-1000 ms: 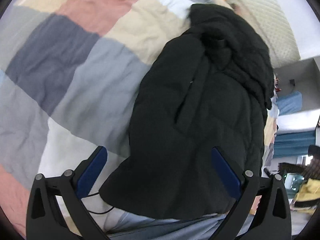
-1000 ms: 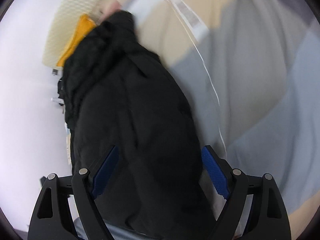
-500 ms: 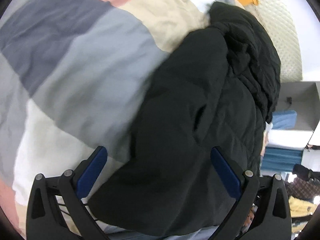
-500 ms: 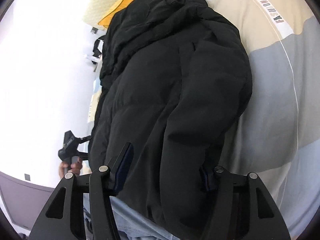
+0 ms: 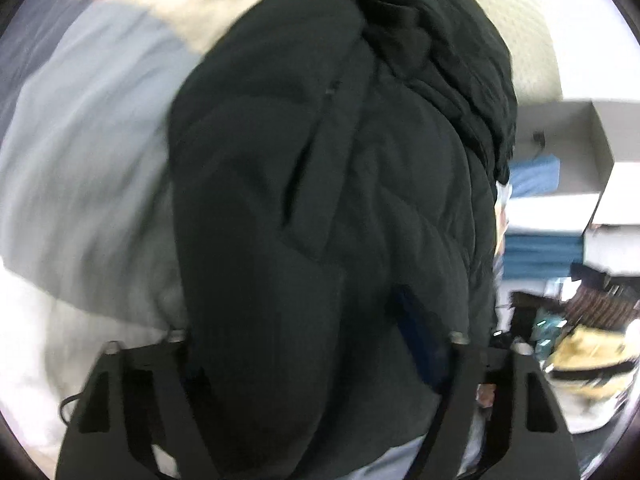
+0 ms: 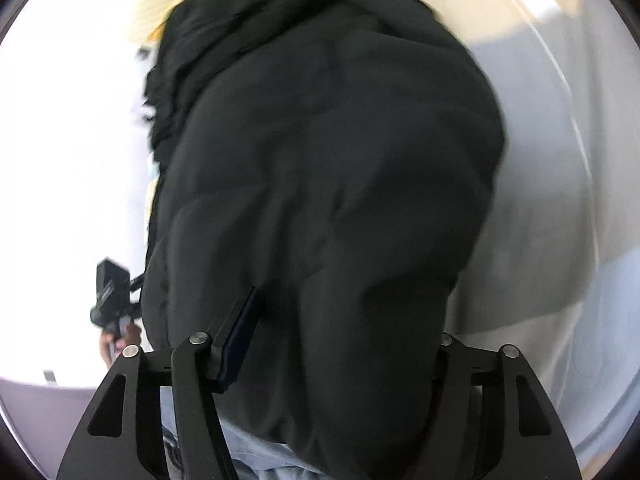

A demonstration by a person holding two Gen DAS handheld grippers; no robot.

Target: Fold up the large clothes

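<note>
Left of scene: a patchwork quilt (image 5: 92, 152) in grey, cream and pink blocks covers the bed, blurred in the left wrist view.
Centre: a black padded jacket (image 5: 320, 200) lies on the quilt, near the bed's edge, its near hem toward both cameras and its bunched hood (image 5: 440, 40) at the far end.
Left hand-held gripper (image 5: 320, 360): jaws closing at mid width, with a thick roll of the jacket's near hem between them; 1 blue pad (image 5: 416, 340) shows against the cloth, the other is buried, so I cannot tell whether they press on it yet.
Right hand-held gripper (image 6: 340, 360): jaws closing at mid width around the same hem on the quilt side; its left blue pad (image 6: 240, 340) lies against the padding, the other finger is hidden behind the cloth.
Right of scene: shelves with folded blue cloth (image 5: 536, 176) in the left wrist view; a person's hand with the other gripper's black handle (image 6: 114, 292) shows low at the jacket's edge in the right wrist view.
Long axis: hem to hood, running away from both cameras.
Handling: likely soft, puffy and light for its bulk; the filling will squash, and the smooth shell may slide out of a shallow pinch.
Where to take hold: probably deep on the hem, 1 gripper toward each corner, catching all layers so the fold lifts evenly.
Stage: by my reading, the 2 grips are forming for a fold of the hem toward the hood.
</note>
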